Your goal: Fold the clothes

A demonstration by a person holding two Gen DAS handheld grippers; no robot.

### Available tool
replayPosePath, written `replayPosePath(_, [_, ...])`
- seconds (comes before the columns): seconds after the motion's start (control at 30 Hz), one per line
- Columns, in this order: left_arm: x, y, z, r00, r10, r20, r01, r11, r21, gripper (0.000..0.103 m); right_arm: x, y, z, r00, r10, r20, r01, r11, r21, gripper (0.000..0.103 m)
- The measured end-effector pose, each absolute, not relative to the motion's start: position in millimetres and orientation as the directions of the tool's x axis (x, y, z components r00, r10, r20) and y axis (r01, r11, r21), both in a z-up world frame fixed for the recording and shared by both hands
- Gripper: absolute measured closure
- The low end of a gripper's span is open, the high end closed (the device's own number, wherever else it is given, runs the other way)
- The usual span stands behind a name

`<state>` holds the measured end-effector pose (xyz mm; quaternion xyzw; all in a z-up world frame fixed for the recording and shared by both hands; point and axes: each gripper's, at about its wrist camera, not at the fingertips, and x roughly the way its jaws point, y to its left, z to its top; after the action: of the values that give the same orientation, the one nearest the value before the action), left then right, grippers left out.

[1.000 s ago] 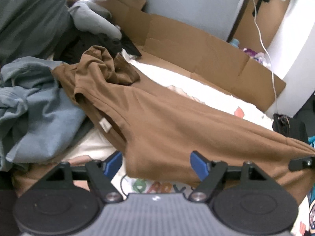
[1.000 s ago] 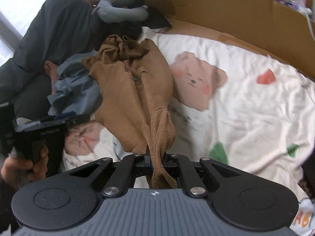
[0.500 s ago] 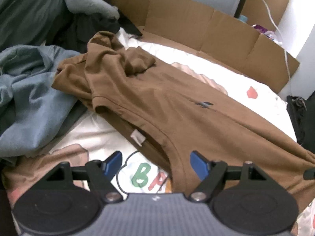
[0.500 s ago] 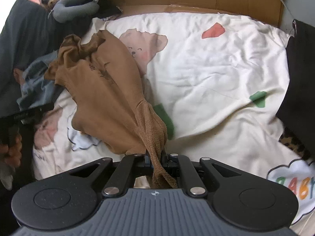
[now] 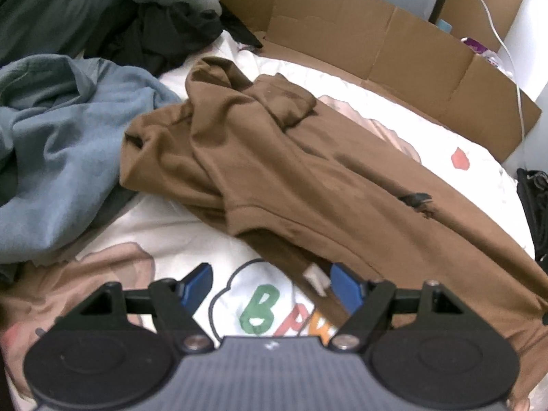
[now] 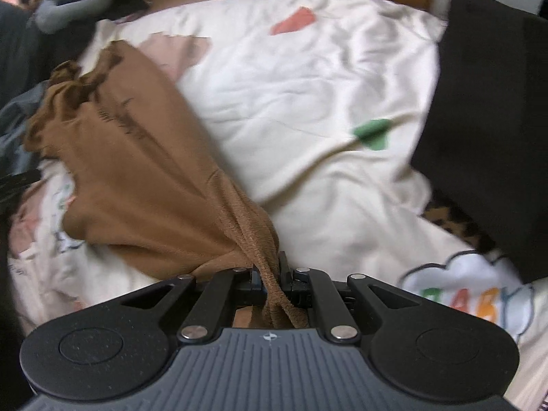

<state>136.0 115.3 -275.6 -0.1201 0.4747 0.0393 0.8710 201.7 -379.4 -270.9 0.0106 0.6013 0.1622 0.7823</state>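
A brown shirt (image 5: 308, 178) lies stretched across the white printed bedsheet (image 5: 191, 239), its crumpled sleeves toward the far left and its collar with a white label (image 5: 315, 277) near my left gripper. My left gripper (image 5: 270, 284) hangs open just above the sheet, blue pads apart, with the collar edge by its right pad and nothing gripped. In the right wrist view my right gripper (image 6: 272, 281) is shut on a bunched corner of the brown shirt (image 6: 137, 178), which trails away up and to the left over the bedsheet (image 6: 308, 85).
A blue-grey garment (image 5: 58, 157) is heaped at the left, with dark clothes (image 5: 164, 30) behind it. A cardboard wall (image 5: 376, 44) runs along the far edge of the bed. Black fabric (image 6: 486, 130) covers the right side in the right wrist view.
My right gripper has pulled the shirt's corner toward the right and downward, drawing the shirt out flatter on the sheet. My left gripper has sunk closer to the collar, still open.
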Motion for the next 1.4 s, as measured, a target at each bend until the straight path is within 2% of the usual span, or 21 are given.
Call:
replayPosePath(0.3, [128.5, 115.9, -275.7, 0.578, -0.045, -0.815, -0.175, 0.968, -0.177, 0.025, 201.0, -408.9, -282.9, 0.232, 0.193, -0.953, -0.215, 0.966, 0.143, 0.101])
replayPosePath(0.83, [140.9, 107.6, -291.3, 0.571, -0.165, -0.804, -0.143, 0.945, -0.295, 0.025, 210.3, -451.4, -280.6, 0.249, 0.022, -0.968, -0.114, 0.993, -0.006, 0.101])
replayPosePath(1.13, [168.3, 84.6, -315.6, 0.522, -0.271, -0.809, -0.134, 0.91, -0.392, 0.024, 199.4, -451.1, -266.8, 0.25, 0.09, -0.964, -0.119, 0.991, 0.062, 0.101])
replayPosePath(1.23, [178.8, 78.8, -323.3, 0.517, -0.284, -0.808, -0.142, 0.902, -0.408, 0.03, 196.0, -454.2, -262.1, 0.257, 0.121, -0.959, -0.112, 0.989, 0.095, 0.101])
replayPosePath(1.3, [186.4, 79.4, -326.2, 0.521, -0.254, -0.815, -0.171, 0.904, -0.392, 0.039, 193.6, -455.4, -259.6, 0.26, 0.139, -0.956, -0.112, 0.987, 0.114, 0.101])
replayPosePath(1.4, [199.4, 86.8, -333.7, 0.516, -0.254, -0.818, -0.228, 0.88, -0.417, 0.04, 190.6, -458.5, -256.4, 0.262, 0.166, -0.951, -0.114, 0.983, 0.14, 0.101])
